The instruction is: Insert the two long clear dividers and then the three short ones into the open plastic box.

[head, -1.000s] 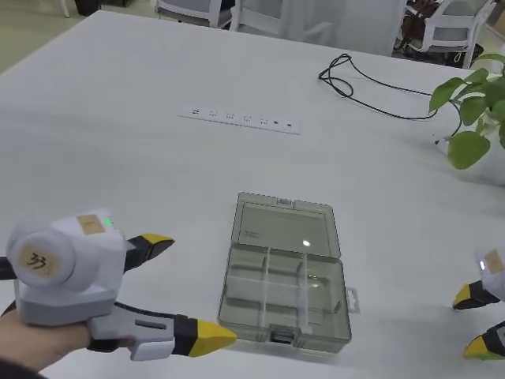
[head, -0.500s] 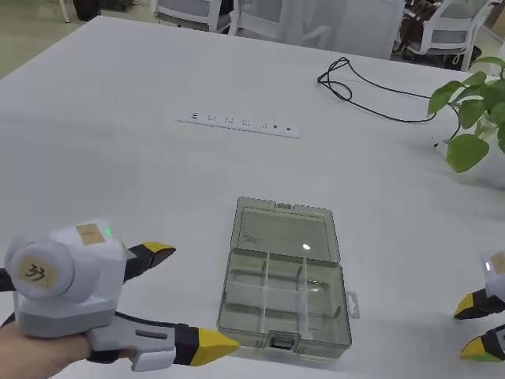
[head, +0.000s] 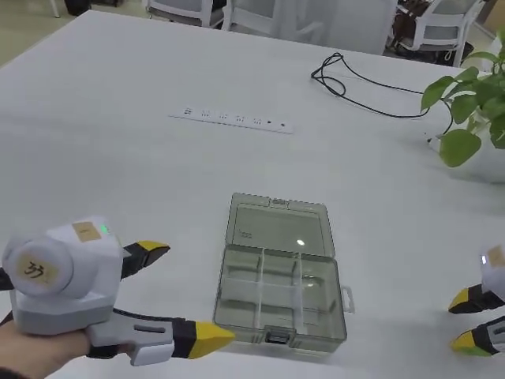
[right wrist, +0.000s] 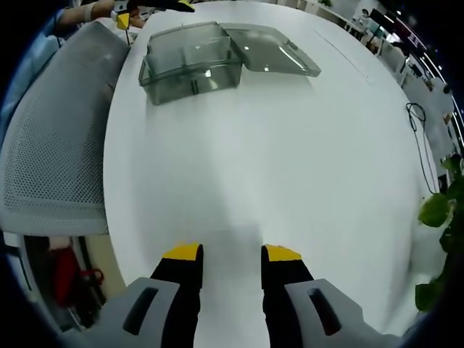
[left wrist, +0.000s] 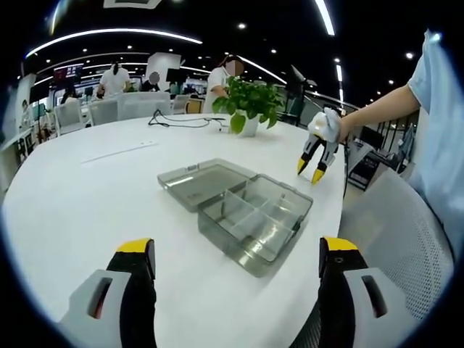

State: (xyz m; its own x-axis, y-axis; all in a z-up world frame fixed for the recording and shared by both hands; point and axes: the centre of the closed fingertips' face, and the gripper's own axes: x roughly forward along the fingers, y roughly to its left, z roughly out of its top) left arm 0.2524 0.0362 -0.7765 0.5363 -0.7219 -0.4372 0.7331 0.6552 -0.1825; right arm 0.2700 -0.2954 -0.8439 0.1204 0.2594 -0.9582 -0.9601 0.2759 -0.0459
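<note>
The smoky clear plastic box (head: 280,304) sits on the white table (head: 118,158) with its lid (head: 276,225) folded flat behind it. Clear dividers (head: 296,280) stand inside and split it into compartments. My left gripper (head: 183,294) hovers left of the box, open, nothing between its yellow-tipped fingers. My right gripper (head: 465,320) is at the right edge, well away from the box, open and empty. The left gripper view has the box (left wrist: 254,217) beyond its own spread jaws, and the right gripper (left wrist: 317,156) past it. The right gripper view holds the box (right wrist: 192,61) far ahead.
A white power strip (head: 229,120) lies farther back on the table and a black cable (head: 355,75) loops behind it. A green plant (head: 465,103) stands at the right. A grey mesh chair (right wrist: 51,123) is beside the table edge. Bare table surrounds the box.
The head camera shifted slightly, so the scene slid a little left and up. Both grippers hold about the same places and stay open.
</note>
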